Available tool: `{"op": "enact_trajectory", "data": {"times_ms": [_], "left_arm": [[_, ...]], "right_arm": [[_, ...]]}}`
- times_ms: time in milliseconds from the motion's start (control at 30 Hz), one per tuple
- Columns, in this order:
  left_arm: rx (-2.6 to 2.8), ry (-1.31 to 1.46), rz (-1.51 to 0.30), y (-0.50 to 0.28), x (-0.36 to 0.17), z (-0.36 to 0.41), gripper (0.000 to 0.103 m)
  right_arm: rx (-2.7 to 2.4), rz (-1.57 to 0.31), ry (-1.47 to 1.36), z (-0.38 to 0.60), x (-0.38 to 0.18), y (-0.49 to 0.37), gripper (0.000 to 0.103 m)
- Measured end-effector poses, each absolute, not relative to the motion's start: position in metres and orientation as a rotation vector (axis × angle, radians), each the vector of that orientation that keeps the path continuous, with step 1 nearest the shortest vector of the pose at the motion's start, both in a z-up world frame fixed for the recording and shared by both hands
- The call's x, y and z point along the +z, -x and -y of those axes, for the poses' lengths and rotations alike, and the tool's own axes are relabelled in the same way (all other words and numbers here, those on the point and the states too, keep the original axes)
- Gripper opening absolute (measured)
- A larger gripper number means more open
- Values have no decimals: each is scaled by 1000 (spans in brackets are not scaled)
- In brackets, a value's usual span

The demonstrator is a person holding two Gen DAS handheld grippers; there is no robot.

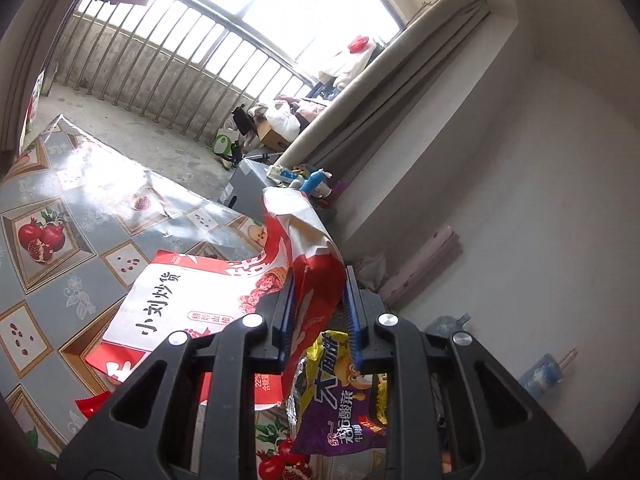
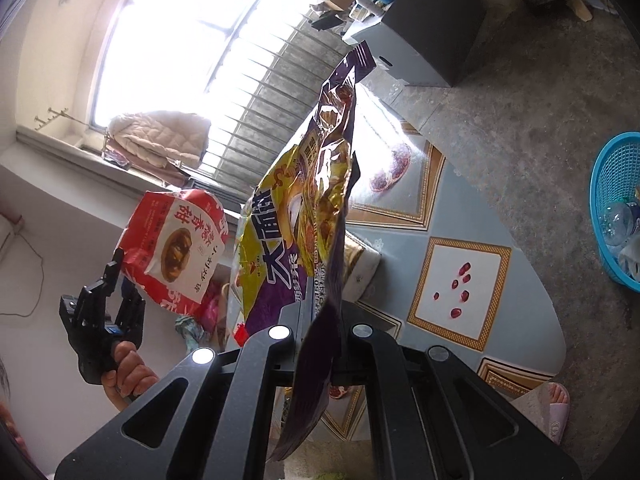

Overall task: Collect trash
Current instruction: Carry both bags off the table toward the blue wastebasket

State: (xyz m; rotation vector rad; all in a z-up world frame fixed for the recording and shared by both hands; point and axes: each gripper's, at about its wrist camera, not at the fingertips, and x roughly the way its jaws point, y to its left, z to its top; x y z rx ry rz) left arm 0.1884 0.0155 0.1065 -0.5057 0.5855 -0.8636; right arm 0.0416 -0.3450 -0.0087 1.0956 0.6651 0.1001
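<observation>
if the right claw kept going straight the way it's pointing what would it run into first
Probably nothing close. The right claw, shut on the purple and yellow snack bag, aims past it toward the window railing. The patterned table lies off to the side. Depth is unclear.

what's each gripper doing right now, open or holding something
Left gripper: shut on the red and white paper bag.
Right gripper: shut on the purple and yellow snack bag.
</observation>
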Motion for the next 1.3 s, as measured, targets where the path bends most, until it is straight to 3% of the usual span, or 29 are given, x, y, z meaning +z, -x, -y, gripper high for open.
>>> {"op": "enact_trajectory", "data": {"times_ms": [233, 433, 467, 533, 800, 967, 1033, 1100, 1300], "left_arm": [[-938, 599, -532, -192, 119, -31, 20], [-911, 608, -526, -195, 119, -46, 20], [-901, 601, -526, -195, 117, -46, 20], [-878, 586, -537, -194, 112, -48, 20], [-825, 541, -600, -191, 90, -54, 20], [-797, 507, -605, -185, 84, -56, 20], [-792, 498, -611, -182, 82, -57, 20], [-788, 490, -616, -179, 80, -59, 20], [-775, 466, -608, -167, 81, -61, 20]], "right_arm": [[198, -587, -1166, 341, 5, -56, 3], [156, -684, -1120, 332, -18, -76, 5], [114, -739, -1087, 330, -25, -81, 7], [21, -832, -1035, 330, -41, -84, 28], [-88, -881, -973, 332, -53, -71, 42], [-94, -840, -973, 337, -45, -60, 42], [-88, -836, -966, 336, -41, -59, 26], [-79, -829, -972, 327, -36, -65, 18], [-15, -795, -983, 322, -25, -70, 7]]}}
